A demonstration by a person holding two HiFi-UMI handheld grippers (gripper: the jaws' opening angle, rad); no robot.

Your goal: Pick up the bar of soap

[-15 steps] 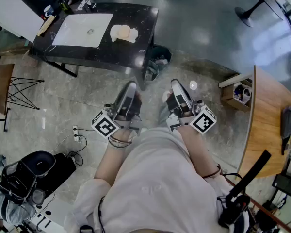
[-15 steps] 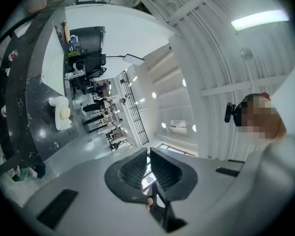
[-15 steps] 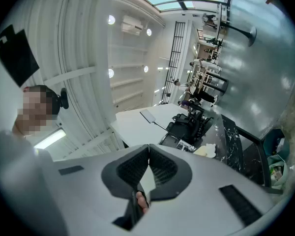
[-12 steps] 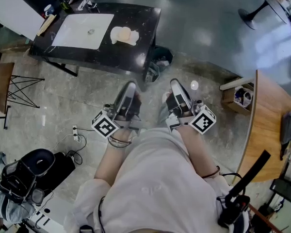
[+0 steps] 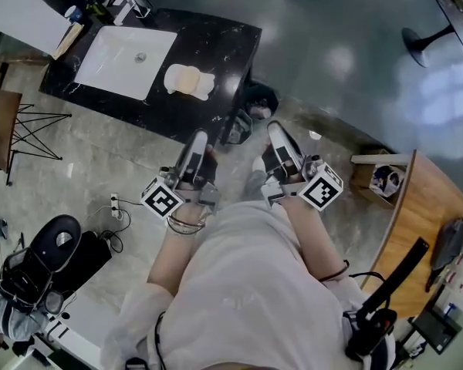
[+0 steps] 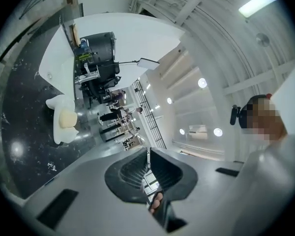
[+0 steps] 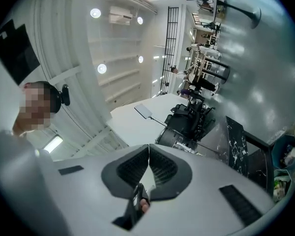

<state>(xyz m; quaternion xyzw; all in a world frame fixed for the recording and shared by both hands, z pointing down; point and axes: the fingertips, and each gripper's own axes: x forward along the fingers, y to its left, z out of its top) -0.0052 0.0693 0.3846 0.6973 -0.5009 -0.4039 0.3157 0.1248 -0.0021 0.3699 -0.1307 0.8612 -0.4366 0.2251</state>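
A pale yellow bar of soap (image 5: 184, 79) lies in a white dish (image 5: 204, 86) on the black marble counter (image 5: 224, 48), right of the white sink (image 5: 122, 52). In the left gripper view the soap (image 6: 67, 119) shows small at the left, in its dish (image 6: 56, 103). My left gripper (image 5: 194, 142) and right gripper (image 5: 278, 133) are held close to the person's body, well short of the counter. Both are shut with nothing between the jaws. The left gripper (image 6: 148, 151) and the right gripper (image 7: 148, 146) each show their pads touching.
A faucet and small bottles (image 5: 123, 2) stand behind the sink. A bin (image 5: 256, 99) sits by the counter's near right corner. A wooden table (image 5: 419, 222) is at the right, a wire-legged stool (image 5: 4, 133) at the left, a chair and cables (image 5: 46, 257) at the lower left.
The view has shifted: the counter and soap now lie a little lower and more to the left. Both grippers stay shut, the left one slightly nearer the counter.
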